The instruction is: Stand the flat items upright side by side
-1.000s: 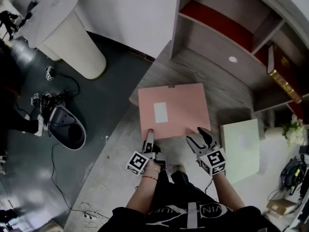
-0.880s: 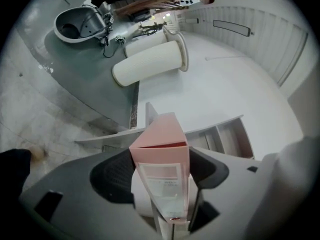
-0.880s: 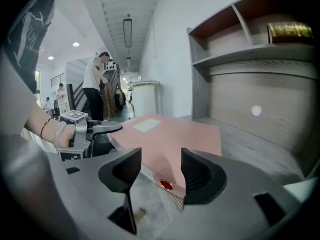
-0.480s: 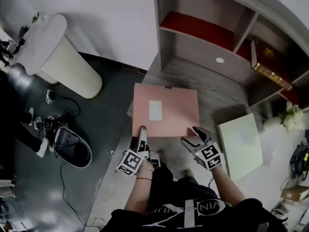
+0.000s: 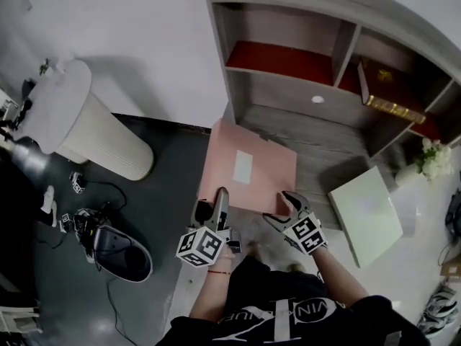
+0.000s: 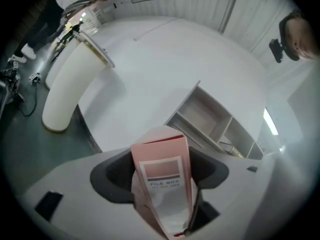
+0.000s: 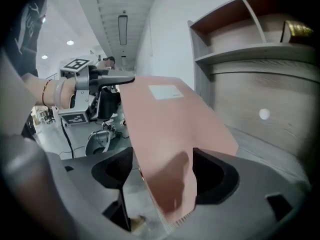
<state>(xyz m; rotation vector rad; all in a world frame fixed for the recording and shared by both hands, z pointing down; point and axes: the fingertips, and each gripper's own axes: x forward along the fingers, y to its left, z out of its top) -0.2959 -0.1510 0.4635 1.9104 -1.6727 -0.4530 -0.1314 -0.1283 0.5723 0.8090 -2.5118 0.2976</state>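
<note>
A pink file box (image 5: pixel 248 171) with a white label is tilted up off the grey wooden surface (image 5: pixel 324 164), its far edge toward the shelf unit (image 5: pixel 288 92). My left gripper (image 5: pixel 214 206) is shut on its near left edge; in the left gripper view the box (image 6: pixel 162 184) fills the gap between the jaws. My right gripper (image 5: pixel 284 206) is at the near right corner. Its jaws are opening, and the box (image 7: pixel 170 134) stands loose between them with a gap on one side. A pale green flat box (image 5: pixel 365 213) lies flat to the right.
The shelf unit has red-backed compartments, and a gold-edged book (image 5: pixel 389 92) leans in the right one. A white ribbed bin (image 5: pixel 86 121) stands on the dark floor at left. White flowers (image 5: pixel 432 157) are at the far right. Cables and a dark helmet-like object (image 5: pixel 119 247) lie at lower left.
The pink box has gone from lying flat to tilted up at its near edge. The right gripper's jaws have widened around its corner. The view has swung toward the shelf.
</note>
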